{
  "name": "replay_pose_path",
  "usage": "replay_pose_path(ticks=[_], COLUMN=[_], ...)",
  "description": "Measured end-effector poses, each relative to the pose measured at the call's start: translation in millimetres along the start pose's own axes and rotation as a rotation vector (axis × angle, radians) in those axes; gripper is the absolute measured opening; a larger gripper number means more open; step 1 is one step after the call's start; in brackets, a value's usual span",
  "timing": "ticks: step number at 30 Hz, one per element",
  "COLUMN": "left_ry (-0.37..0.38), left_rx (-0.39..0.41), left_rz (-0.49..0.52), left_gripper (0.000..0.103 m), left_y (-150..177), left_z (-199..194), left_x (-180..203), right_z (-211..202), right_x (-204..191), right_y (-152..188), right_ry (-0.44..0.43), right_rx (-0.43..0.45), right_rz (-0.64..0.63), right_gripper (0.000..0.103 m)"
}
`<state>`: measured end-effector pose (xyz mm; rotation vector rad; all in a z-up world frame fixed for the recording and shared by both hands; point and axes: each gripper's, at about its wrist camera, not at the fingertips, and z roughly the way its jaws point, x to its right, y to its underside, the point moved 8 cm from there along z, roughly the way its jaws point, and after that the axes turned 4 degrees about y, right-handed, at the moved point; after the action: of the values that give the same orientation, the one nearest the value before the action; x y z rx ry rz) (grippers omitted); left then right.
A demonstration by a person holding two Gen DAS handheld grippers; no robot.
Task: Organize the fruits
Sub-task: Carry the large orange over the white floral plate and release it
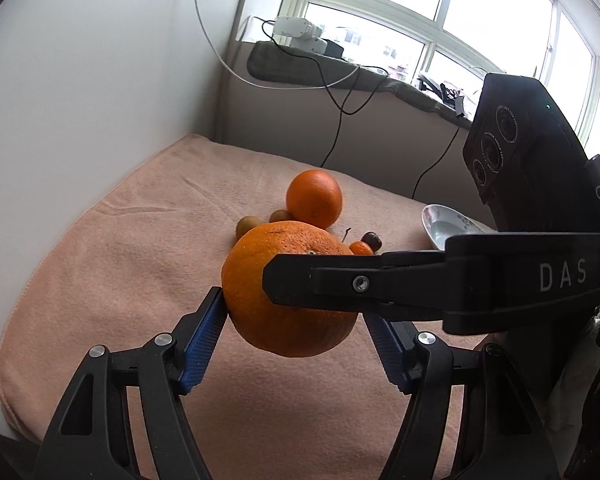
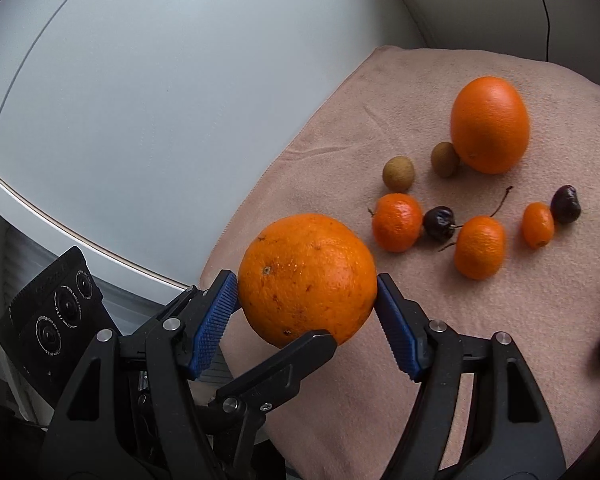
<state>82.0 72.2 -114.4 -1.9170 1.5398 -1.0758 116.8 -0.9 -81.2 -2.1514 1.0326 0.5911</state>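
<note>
A large orange point(image 1: 260, 312) point(image 2: 306, 280) hangs above the pink towel point(image 1: 120, 260) point(image 2: 480, 340), held from two sides at once. My left gripper point(image 1: 296, 320) has its blue pads against the fruit's flanks. One black finger point(image 1: 320, 280) of my right gripper crosses in front of it. In the right wrist view my right gripper point(image 2: 308, 292) presses its blue pads on the same orange, with a left-gripper finger point(image 2: 292, 364) under it. A second orange point(image 1: 314, 198) point(image 2: 490, 124) lies on the towel beyond.
Small fruits lie on the towel: two brown longans point(image 2: 398, 168), two mandarins point(image 2: 397, 222), a kumquat point(image 2: 538, 224) and dark cherries point(image 2: 439, 222). A white bowl point(image 1: 444, 226) stands at the right. A white wall point(image 1: 80, 100) borders the left, with a windowsill with cables behind.
</note>
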Motion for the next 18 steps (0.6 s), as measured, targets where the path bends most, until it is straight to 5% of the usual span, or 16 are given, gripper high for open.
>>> replay_pose_path(ticks=[18], left_ry=[0.174], left_rx=[-0.031], left_rz=[0.151], left_gripper=[0.070], left_y=[-26.0], left_z=[56.6], left_x=[117.8], right_z=[-119.9], right_x=[85.8], right_y=[6.9], right_ry=[0.111], right_rx=[0.152], right_rz=[0.137], right_gripper=[0.073])
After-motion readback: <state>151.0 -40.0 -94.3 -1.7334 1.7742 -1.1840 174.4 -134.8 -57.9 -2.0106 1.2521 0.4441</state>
